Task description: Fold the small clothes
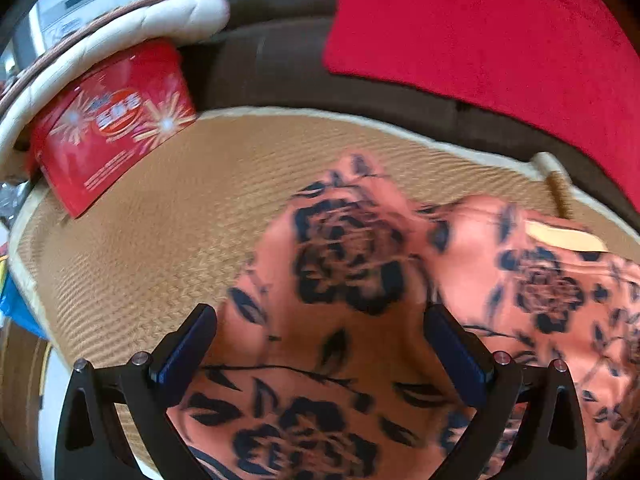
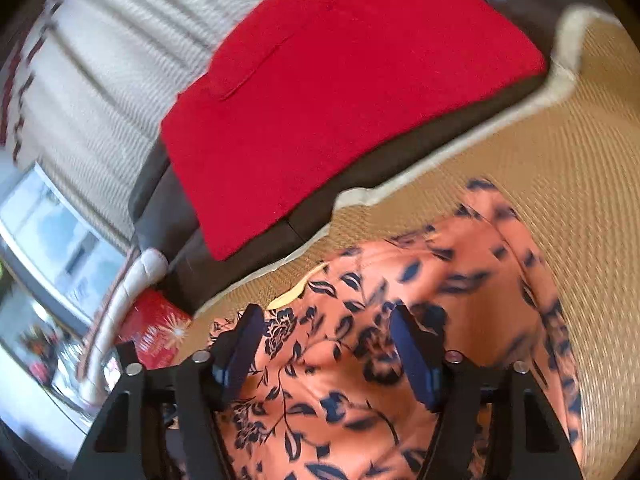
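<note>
— Woven straw matting (image 1: 132, 248) is spread over a dark sofa, with a red cloth (image 1: 480, 32) laid on the cushion behind and a red box (image 1: 112, 128) set at the mat's far left corner. What is being worked on?

— A salmon garment with a dark flower print (image 1: 352, 264) is laid on the mat, rumpled and humped rather than flat. It is judged that a fold is only being started: no neat edge or finished crease can be made out.

— How is the left gripper (image 1: 320, 336) set?

— Its jaws are spread wide above the fabric. Nothing is pinched; the cloth is seen between and below the blue pads (image 1: 188, 344), but no pressing is shown.

— And the right gripper (image 2: 326, 340)?

— It is held about half open over the same garment. Cloth lies between its pads, yet a firm grip cannot be confirmed through the blur, so it is taken as open.

— What is called for next?

— An edge or corner must probably be pinched by each gripper, then carried across so the cloth is doubled flat.
</note>
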`<state>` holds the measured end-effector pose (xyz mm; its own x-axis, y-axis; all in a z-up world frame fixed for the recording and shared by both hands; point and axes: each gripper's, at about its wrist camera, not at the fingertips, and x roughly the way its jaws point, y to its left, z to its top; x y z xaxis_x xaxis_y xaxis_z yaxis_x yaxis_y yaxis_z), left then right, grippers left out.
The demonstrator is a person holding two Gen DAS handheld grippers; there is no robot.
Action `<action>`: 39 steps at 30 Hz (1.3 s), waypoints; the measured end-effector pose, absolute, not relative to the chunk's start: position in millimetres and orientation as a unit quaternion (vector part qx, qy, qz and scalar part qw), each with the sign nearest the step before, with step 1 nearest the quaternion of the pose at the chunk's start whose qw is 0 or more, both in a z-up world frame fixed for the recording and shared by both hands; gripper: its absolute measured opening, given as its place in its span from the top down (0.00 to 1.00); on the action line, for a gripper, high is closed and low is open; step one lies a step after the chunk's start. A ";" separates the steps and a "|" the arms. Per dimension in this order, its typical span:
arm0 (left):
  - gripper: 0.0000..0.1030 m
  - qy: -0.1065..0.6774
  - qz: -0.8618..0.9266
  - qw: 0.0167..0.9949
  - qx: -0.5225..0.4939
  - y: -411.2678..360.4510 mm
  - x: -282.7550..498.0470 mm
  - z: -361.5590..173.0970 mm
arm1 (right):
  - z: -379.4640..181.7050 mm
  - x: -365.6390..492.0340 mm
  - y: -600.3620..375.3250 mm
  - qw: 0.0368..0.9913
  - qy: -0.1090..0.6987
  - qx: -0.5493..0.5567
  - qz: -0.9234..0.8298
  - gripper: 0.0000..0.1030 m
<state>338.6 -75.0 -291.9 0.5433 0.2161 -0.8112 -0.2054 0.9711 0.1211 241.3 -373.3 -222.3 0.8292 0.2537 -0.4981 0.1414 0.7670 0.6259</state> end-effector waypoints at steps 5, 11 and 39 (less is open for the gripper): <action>0.00 0.488 0.114 0.865 -0.010 -58.1 345.9 -300.6 | -268.9 296.5 -357.6 0.843 0.411 0.344 0.030 0.61; 0.00 0.473 0.102 0.875 -0.016 -51.9 341.4 -293.2 | -255.2 304.5 -364.3 0.857 0.373 0.356 0.017 0.65; 0.00 0.461 0.088 0.881 0.067 -108.5 341.4 -302.0 | -267.6 326.2 -376.3 0.814 0.428 0.392 0.027 0.63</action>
